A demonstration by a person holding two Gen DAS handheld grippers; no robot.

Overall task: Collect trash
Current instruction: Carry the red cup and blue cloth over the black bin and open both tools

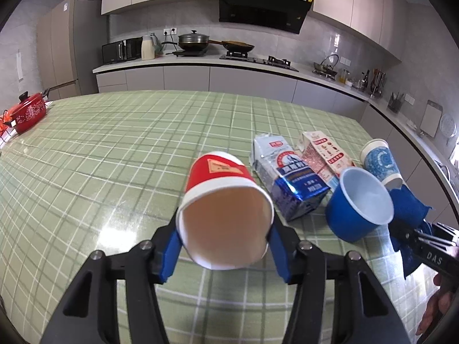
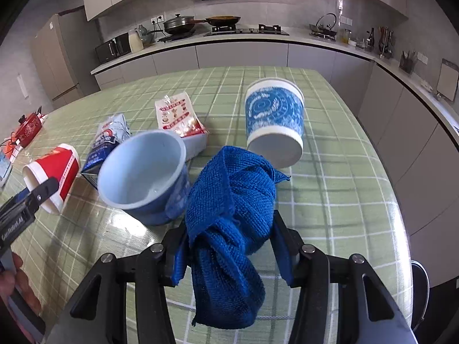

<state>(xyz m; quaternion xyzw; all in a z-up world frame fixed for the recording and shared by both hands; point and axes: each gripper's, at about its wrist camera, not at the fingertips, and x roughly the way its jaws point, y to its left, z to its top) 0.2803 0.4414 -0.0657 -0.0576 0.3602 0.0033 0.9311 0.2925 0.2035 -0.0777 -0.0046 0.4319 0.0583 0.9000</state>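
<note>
A red paper cup (image 1: 218,177) lies on its side with its mouth toward the camera, and my left gripper (image 1: 225,246) is shut on it, both blue pads against its rim. My right gripper (image 2: 229,255) is shut on a bunched blue cloth (image 2: 229,189) that hangs below the pads. On the green checked table (image 1: 114,157) between the two lie a tipped blue plastic cup (image 2: 143,172), a blue and white carton (image 2: 106,143), a red and white carton (image 2: 178,114) and a blue patterned paper cup (image 2: 274,120). In the right wrist view the red cup (image 2: 61,166) shows at the left.
A red pot (image 1: 28,111) stands at the table's far left edge. Kitchen counters with a stove and pans run behind and along the right. A person's hand (image 1: 439,309) shows at the lower right. A dark stool (image 2: 418,281) stands by the table's right edge.
</note>
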